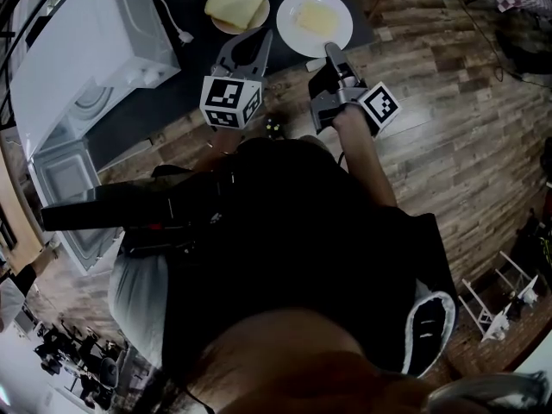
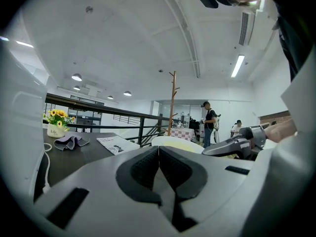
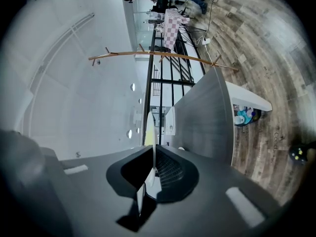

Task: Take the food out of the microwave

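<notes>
Sitting on a big round white plate (image 1: 293,37) is a flat piece of pale yellow food (image 1: 315,15). This plate is on the dark table (image 1: 164,102), well to the right of the white box-shaped microwave (image 1: 86,50). A small round white plate (image 1: 226,29) lies between the microwave and the big plate. It carries folded pale yellow food (image 1: 235,7) that covers most of it. Both foods look soft and plain.

The right claw (image 1: 330,52) is closed on the near rim of the big plate. In the right gripper view, the thin white rim (image 3: 149,132) is pinched between the pads and seen edge-on. The left claw (image 1: 261,37) is closed with nothing in it. Its tips are just beside the small plate, on the side away from the microwave.

The microwave door (image 1: 60,179) is swung open, but the inside cannot be seen. The person's dark shirt (image 1: 285,231) hides much of the wooden floor (image 1: 466,145). In the left gripper view, a white rim shows just past the left claw, and I cannot tell which plate it is. A little white pot of yellow flowers (image 2: 56,125) has writing too tiny to read. The cubes on the claws have black and white square marks and no words.
</notes>
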Tool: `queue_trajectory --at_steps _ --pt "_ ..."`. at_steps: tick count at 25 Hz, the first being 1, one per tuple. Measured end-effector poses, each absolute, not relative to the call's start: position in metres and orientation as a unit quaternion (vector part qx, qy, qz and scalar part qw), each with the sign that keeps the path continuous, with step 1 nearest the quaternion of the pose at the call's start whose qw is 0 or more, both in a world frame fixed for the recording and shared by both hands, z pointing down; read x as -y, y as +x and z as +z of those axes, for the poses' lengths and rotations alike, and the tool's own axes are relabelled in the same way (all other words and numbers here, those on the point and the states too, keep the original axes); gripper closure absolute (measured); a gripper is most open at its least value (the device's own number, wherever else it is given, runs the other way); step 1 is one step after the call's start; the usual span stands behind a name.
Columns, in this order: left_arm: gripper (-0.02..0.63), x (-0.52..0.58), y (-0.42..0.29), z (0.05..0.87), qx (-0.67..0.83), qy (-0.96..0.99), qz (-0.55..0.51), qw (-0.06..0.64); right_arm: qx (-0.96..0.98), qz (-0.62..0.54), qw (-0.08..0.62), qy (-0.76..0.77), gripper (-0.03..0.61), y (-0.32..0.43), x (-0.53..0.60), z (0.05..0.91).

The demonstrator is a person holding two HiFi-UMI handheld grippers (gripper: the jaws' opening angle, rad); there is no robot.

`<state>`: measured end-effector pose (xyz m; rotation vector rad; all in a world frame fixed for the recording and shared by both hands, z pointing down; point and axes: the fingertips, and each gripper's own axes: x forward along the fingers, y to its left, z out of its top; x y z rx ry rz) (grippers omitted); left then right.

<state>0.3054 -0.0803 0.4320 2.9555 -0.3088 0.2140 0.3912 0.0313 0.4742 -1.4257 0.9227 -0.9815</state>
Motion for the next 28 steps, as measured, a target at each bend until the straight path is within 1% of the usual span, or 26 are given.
queue_trajectory --at_steps 28 --pt "0.606 0.101 0.33 0.428 0.154 0.981 0.071 0.09 -0.406 -0.458 0.522 -0.594 0.571 0.427 -0.005 0.477"
